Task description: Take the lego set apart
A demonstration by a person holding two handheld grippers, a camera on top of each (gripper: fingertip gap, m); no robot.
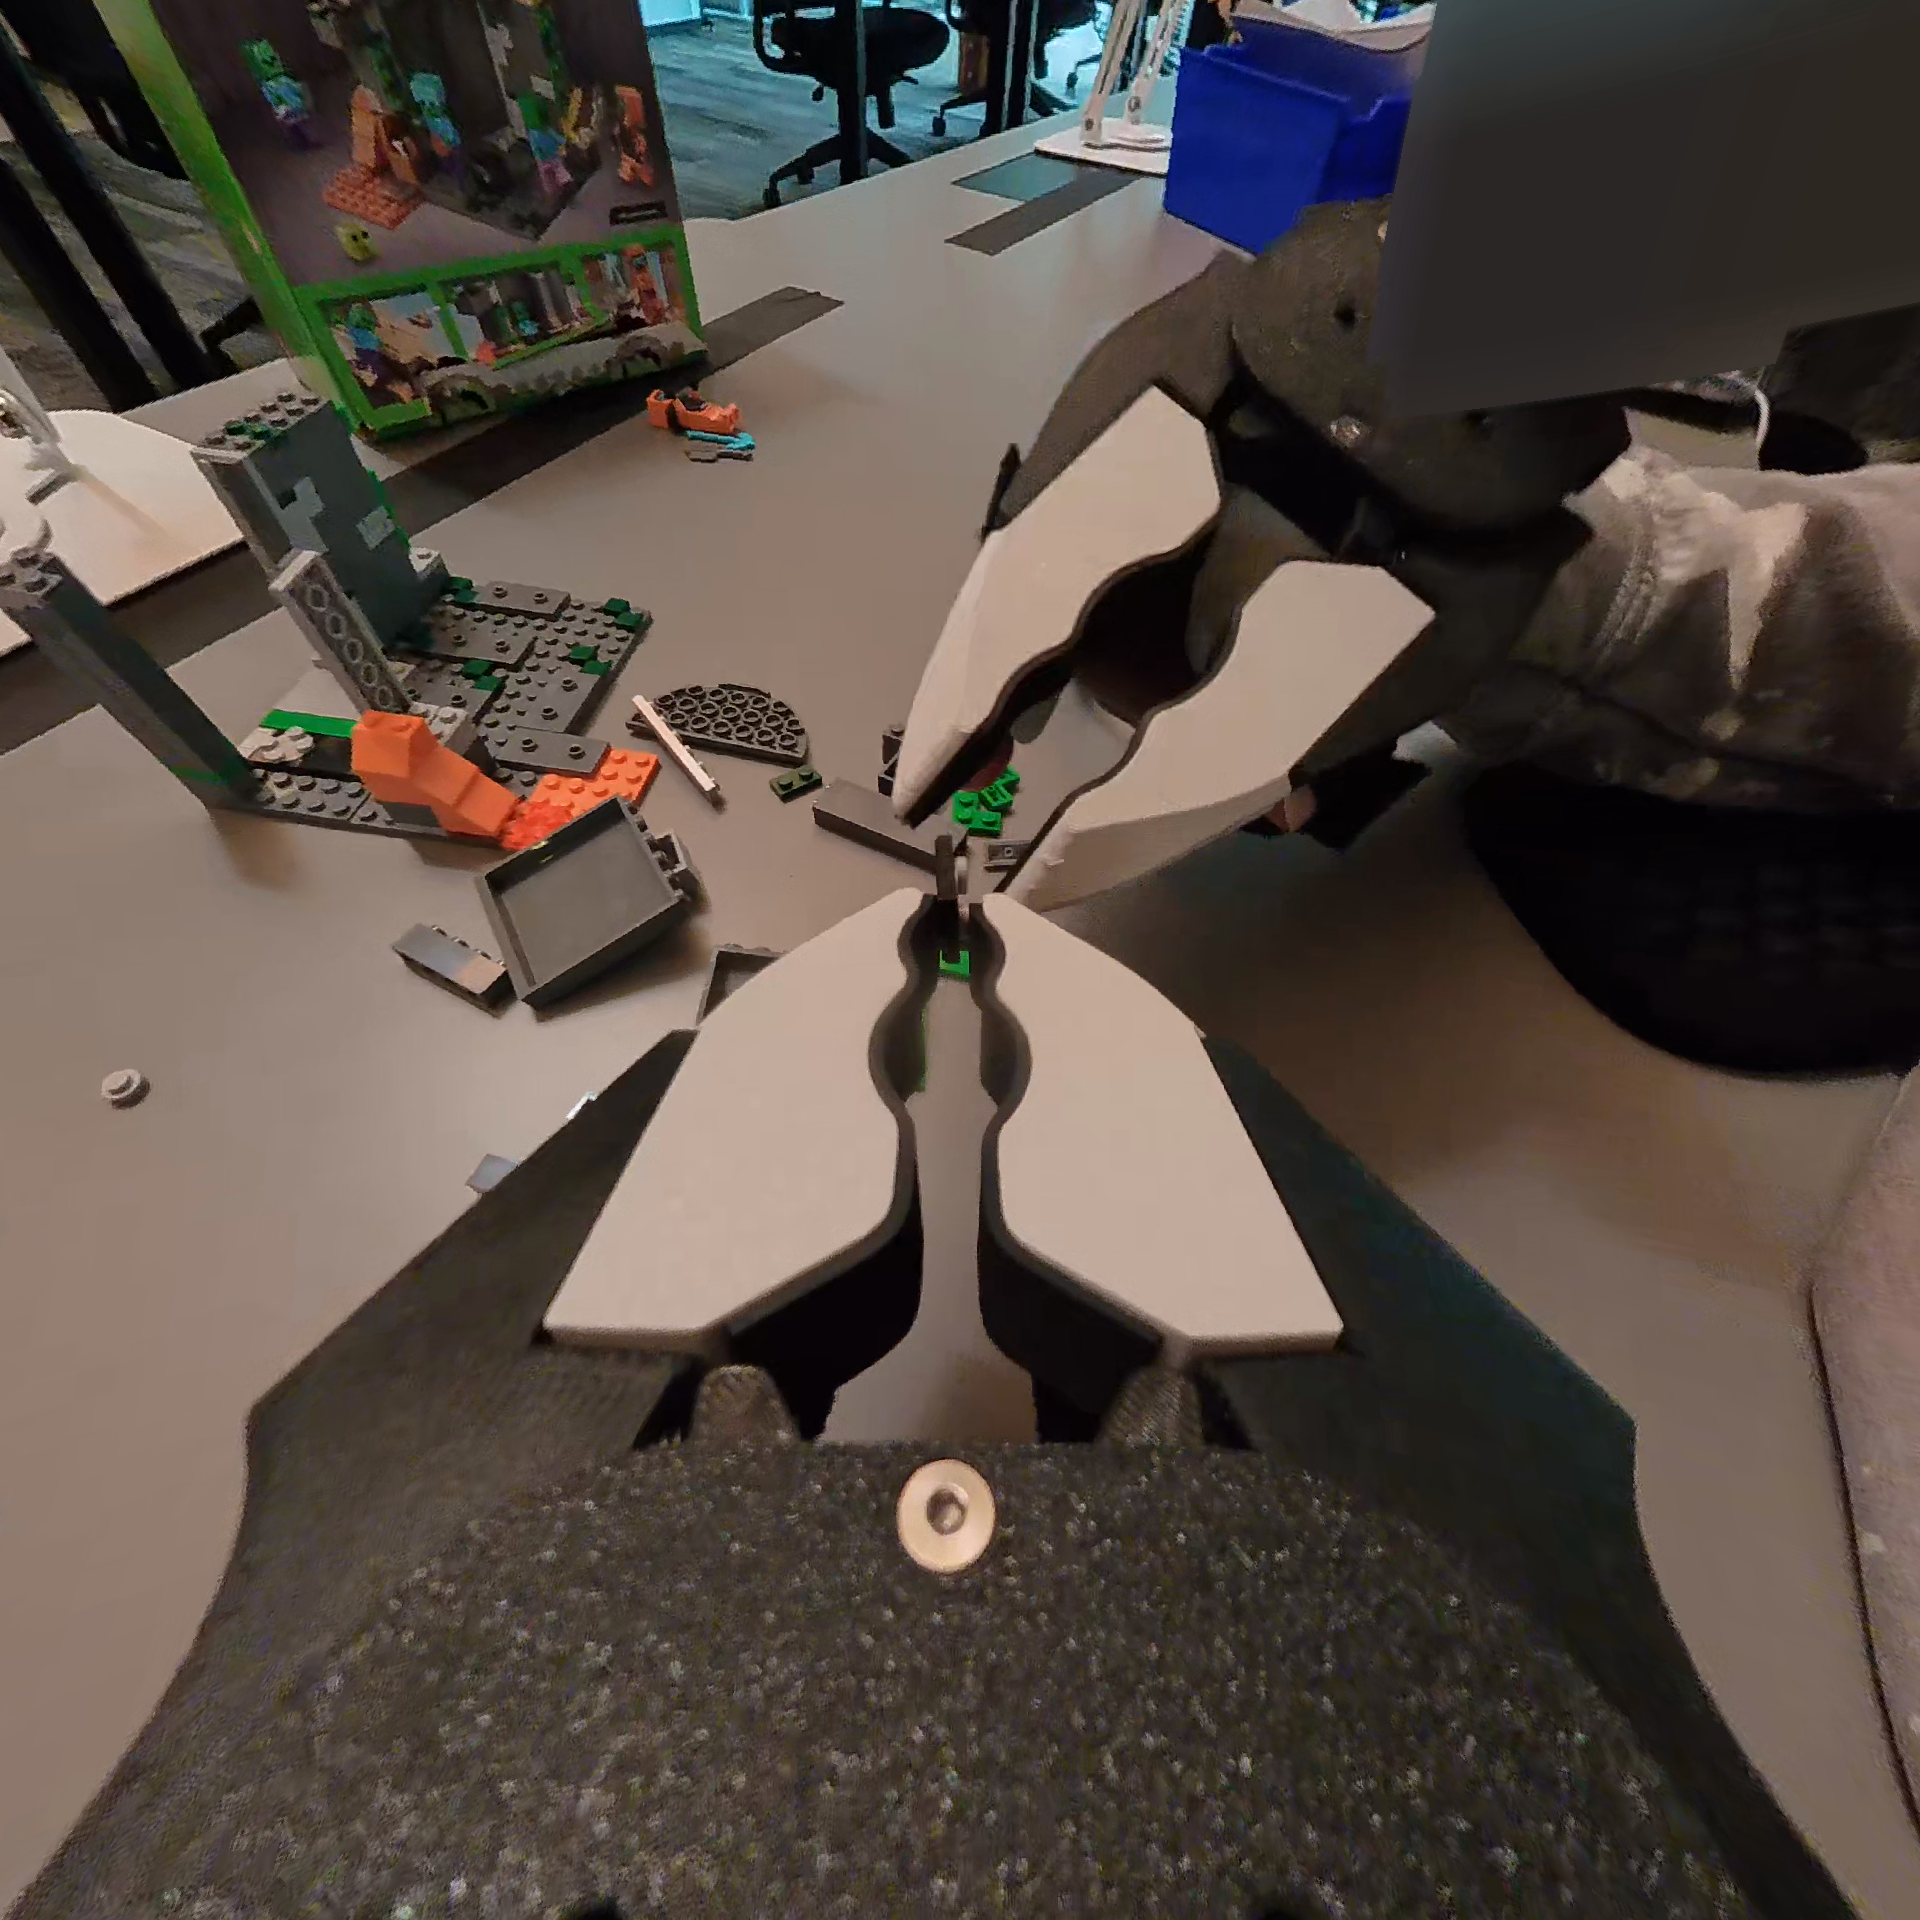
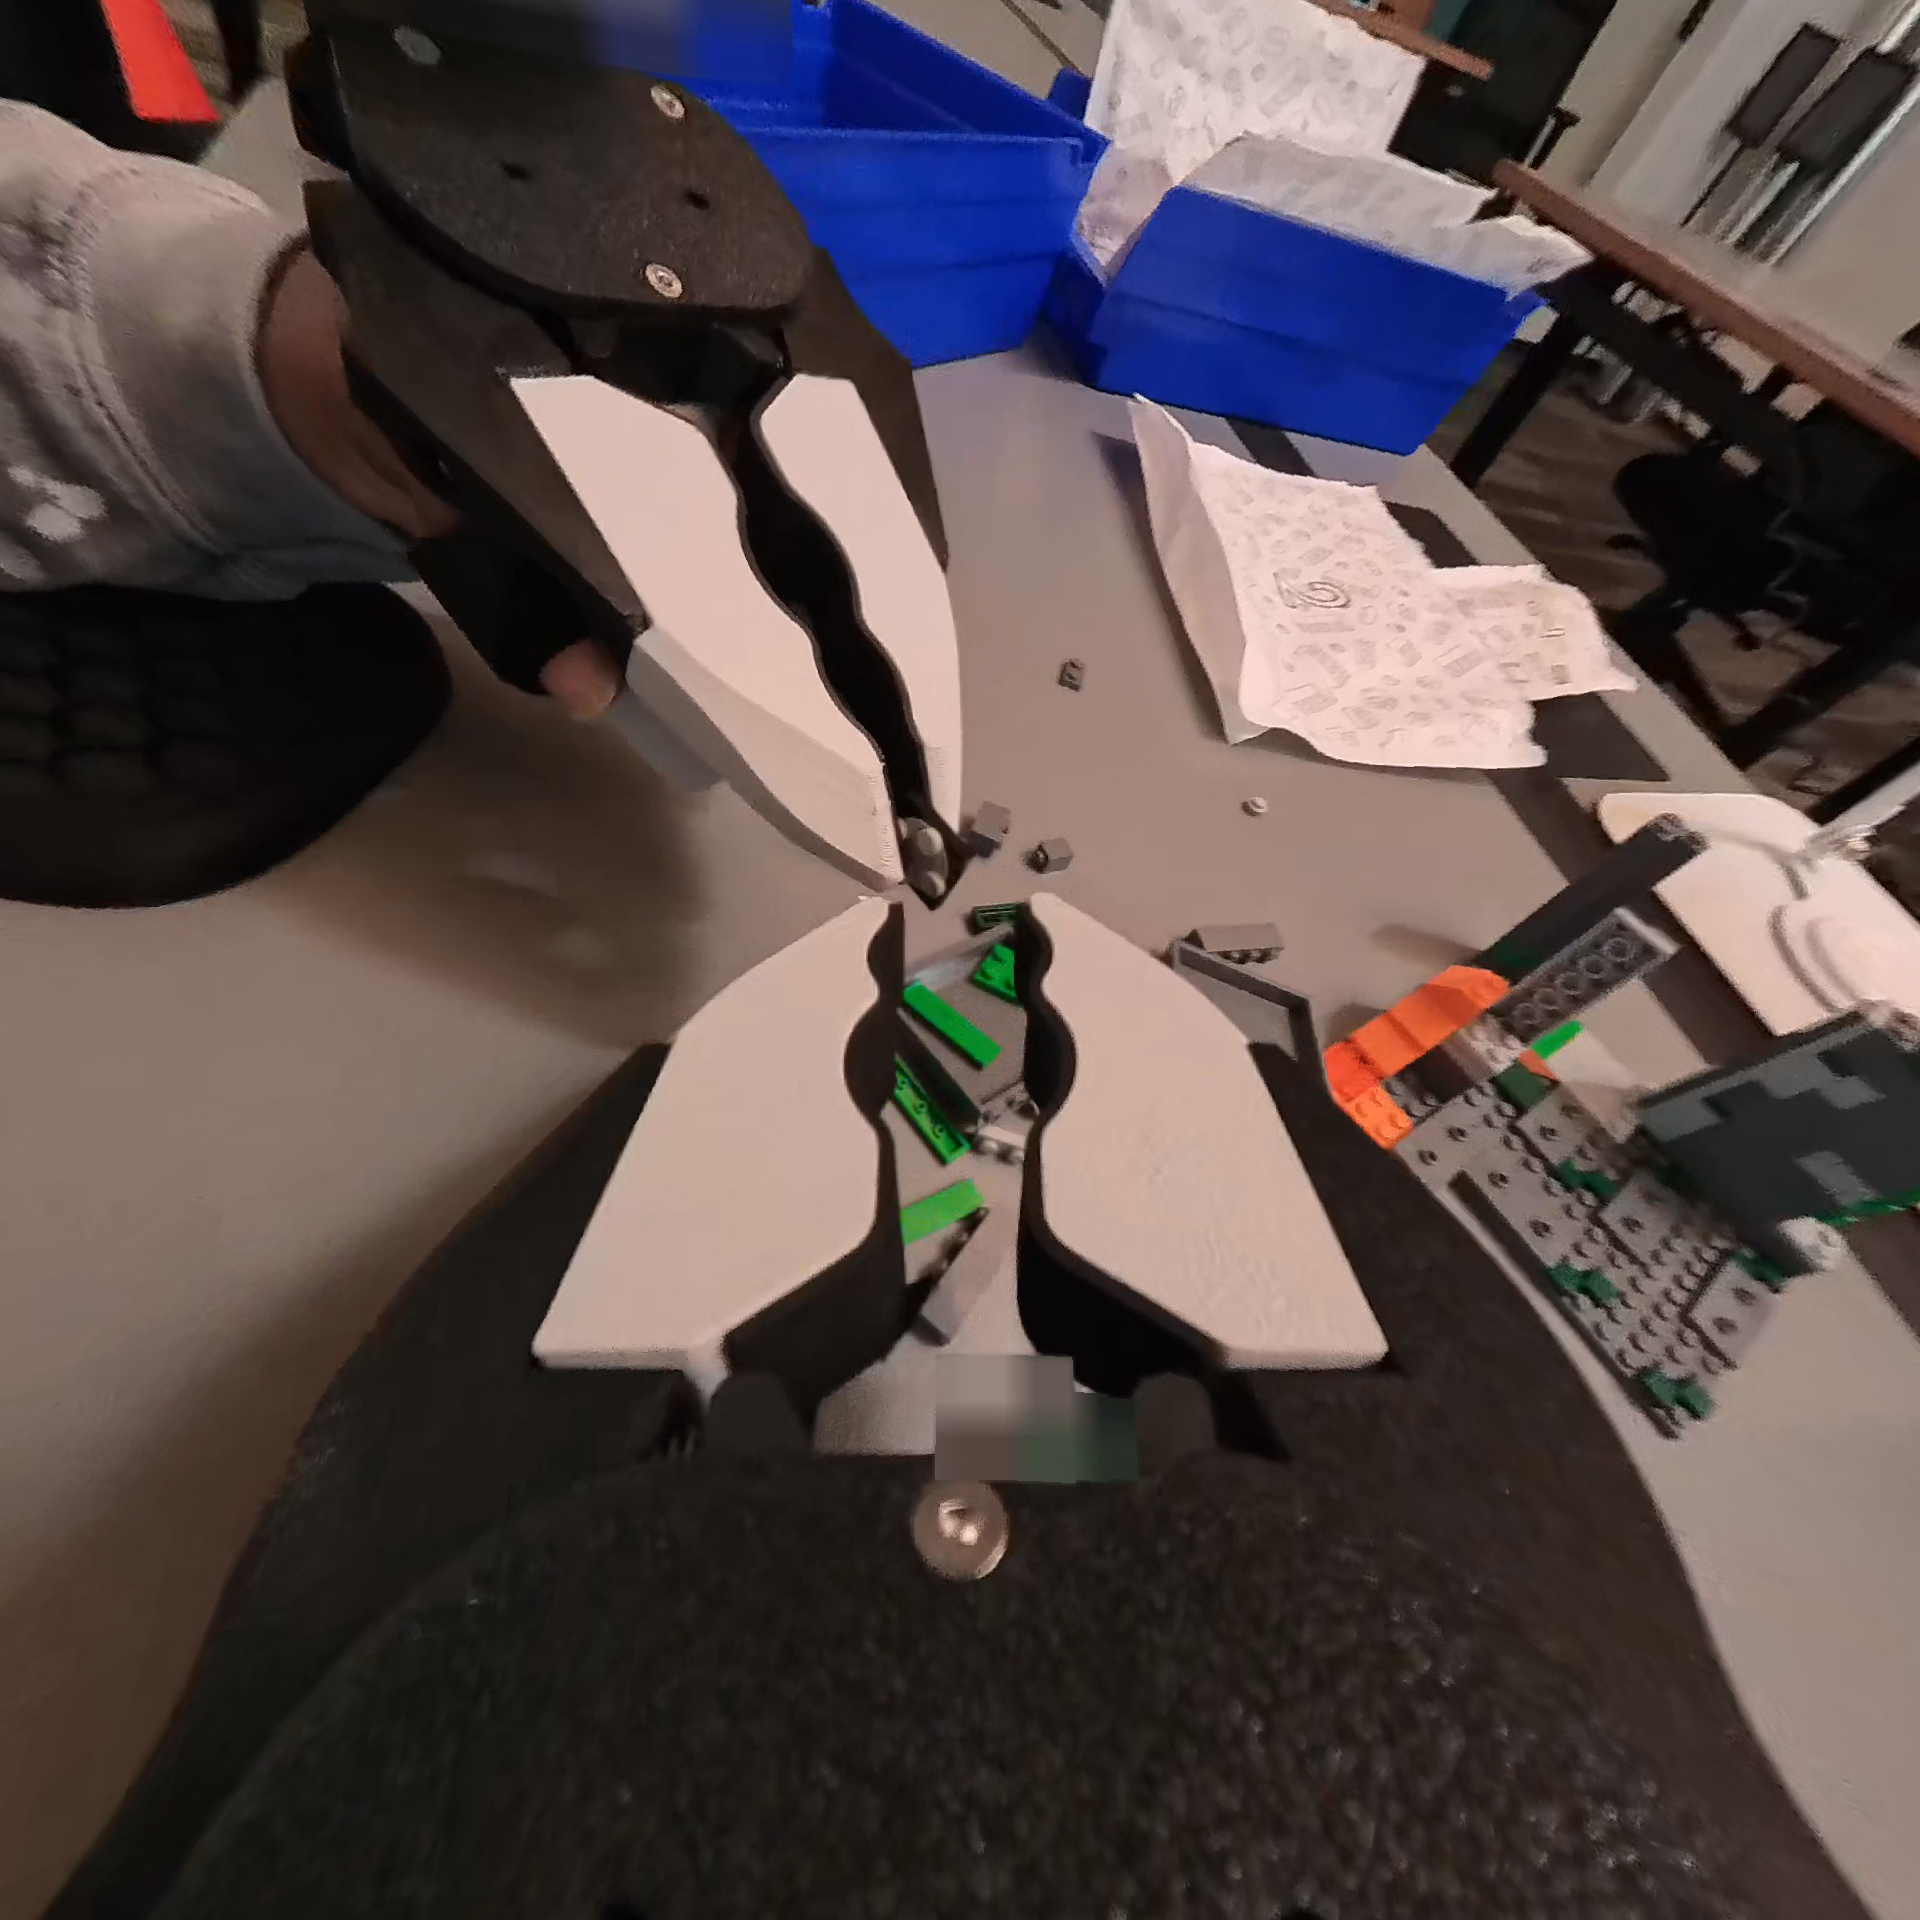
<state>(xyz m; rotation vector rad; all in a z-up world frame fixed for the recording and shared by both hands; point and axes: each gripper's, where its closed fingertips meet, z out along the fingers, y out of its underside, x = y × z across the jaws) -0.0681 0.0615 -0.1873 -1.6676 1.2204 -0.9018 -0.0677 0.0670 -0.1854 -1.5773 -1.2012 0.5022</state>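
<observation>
— Where are you working?
— You're in an open office: black swivel chairs (image 1: 842, 62) stand on carpet behind your long grey desk (image 1: 312, 1143), another wooden-topped desk (image 2: 1704, 301) runs alongside, and blue storage bins (image 2: 1278, 312) sit on top.

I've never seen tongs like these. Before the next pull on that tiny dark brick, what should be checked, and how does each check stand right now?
1. Left gripper clamped on the small dark lego piece: ok.
2. Right gripper open and empty, ready to grab: ok.
3. Right gripper lined up on that piece: cannot tell. Its tips are close, but contact is unclear.
4. Grey table bare under the work: not ok. Loose green flat plates lie below the right gripper.
5. Partly built grey lego model away from both grippers: ok.
</observation>
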